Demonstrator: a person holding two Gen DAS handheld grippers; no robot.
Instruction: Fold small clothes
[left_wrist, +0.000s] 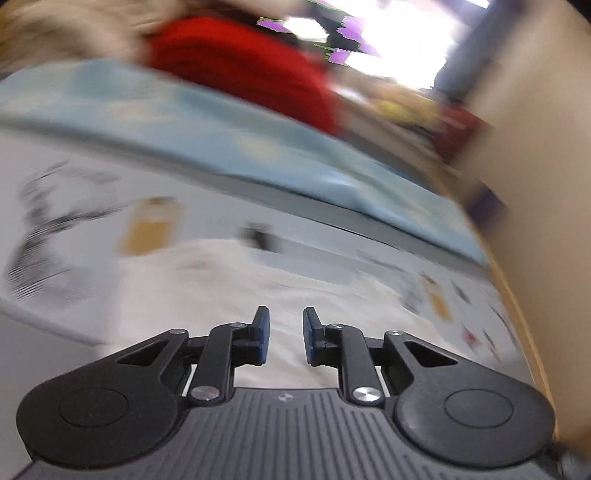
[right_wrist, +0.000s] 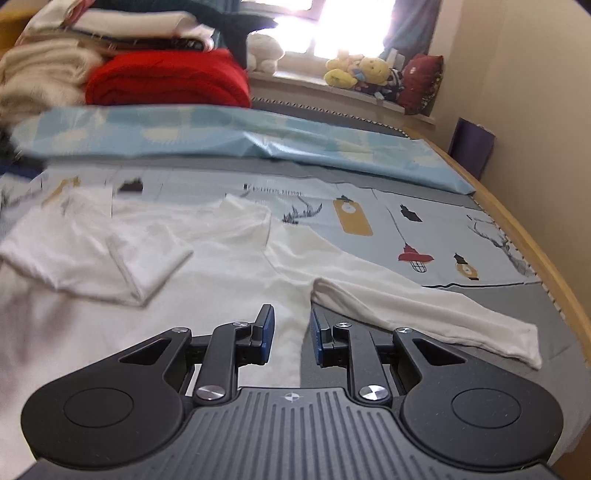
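A white long-sleeved top (right_wrist: 221, 266) lies flat on the printed bed sheet (right_wrist: 443, 229), collar (right_wrist: 247, 210) away from me. One sleeve (right_wrist: 147, 254) is folded in over the chest. The other sleeve (right_wrist: 424, 306) stretches out to the right. My right gripper (right_wrist: 290, 312) hovers just over the spot where that sleeve meets the body; it is open, with nothing between its pads. In the blurred left wrist view, my left gripper (left_wrist: 286, 314) is open above the white top (left_wrist: 229, 288) and holds nothing.
A light-blue patterned cloth (right_wrist: 258, 133) lies across the bed beyond the top. Behind it are a folded red blanket (right_wrist: 166, 79) and stacked clothes (right_wrist: 48, 74). Plush toys (right_wrist: 354, 72) sit on the windowsill. The wooden bed edge (right_wrist: 535, 258) and a wall close off the right.
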